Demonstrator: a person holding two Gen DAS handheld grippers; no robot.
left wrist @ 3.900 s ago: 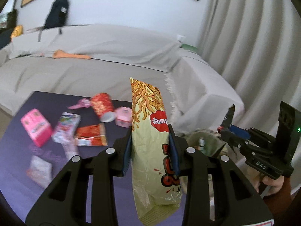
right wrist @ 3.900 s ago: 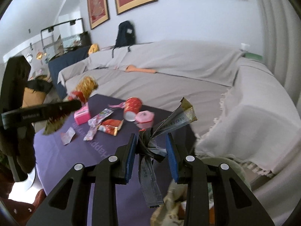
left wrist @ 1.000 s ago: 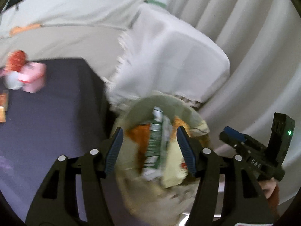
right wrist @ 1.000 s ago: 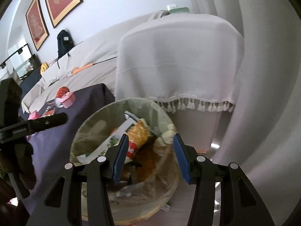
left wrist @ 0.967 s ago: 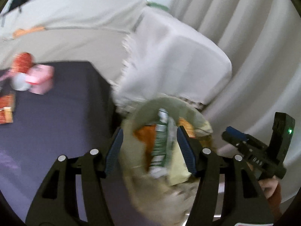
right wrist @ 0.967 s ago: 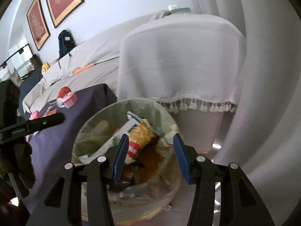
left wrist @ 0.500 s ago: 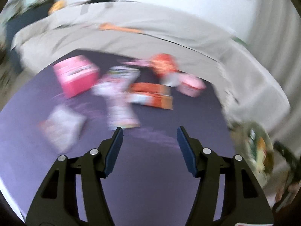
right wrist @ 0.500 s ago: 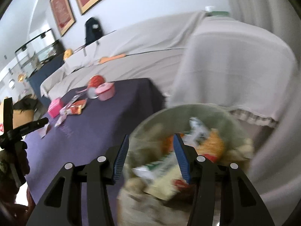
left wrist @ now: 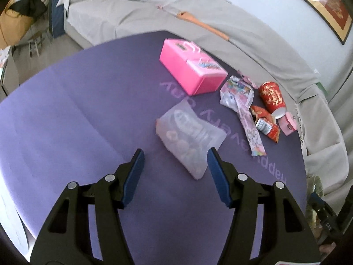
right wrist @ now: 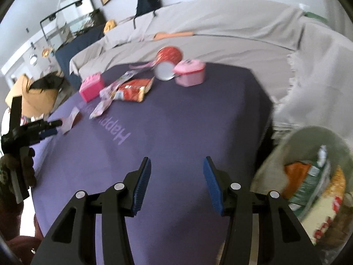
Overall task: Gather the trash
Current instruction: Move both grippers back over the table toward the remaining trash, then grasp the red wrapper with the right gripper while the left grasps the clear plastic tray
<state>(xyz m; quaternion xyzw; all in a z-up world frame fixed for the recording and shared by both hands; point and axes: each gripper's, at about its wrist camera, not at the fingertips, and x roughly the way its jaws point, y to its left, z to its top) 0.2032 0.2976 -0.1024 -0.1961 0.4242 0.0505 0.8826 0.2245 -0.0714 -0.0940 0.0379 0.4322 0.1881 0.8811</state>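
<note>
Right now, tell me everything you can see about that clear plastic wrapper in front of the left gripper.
The clear plastic wrapper is a translucent, whitish crumpled pouch with faint printing, lying flat on the purple tablecloth. It sits just ahead of the open left gripper, not gripped, apart from the pink box behind it.

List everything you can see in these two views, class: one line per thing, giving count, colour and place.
Table: 1, purple, centre.
Clear bag: 1, translucent, ahead of left claw.
Pink box: 1, pink, far side.
Pastel wrapper: 1, right of box.
Red can: 1, lying on its side.
Orange packet: 1, near can.
Pink case: 1, beside can.
Bin: 1, green-lined, holds trash, off table.
Sofa: 1, grey-covered, behind.
Left claw: open, empty.
Right claw: open, empty.
</note>
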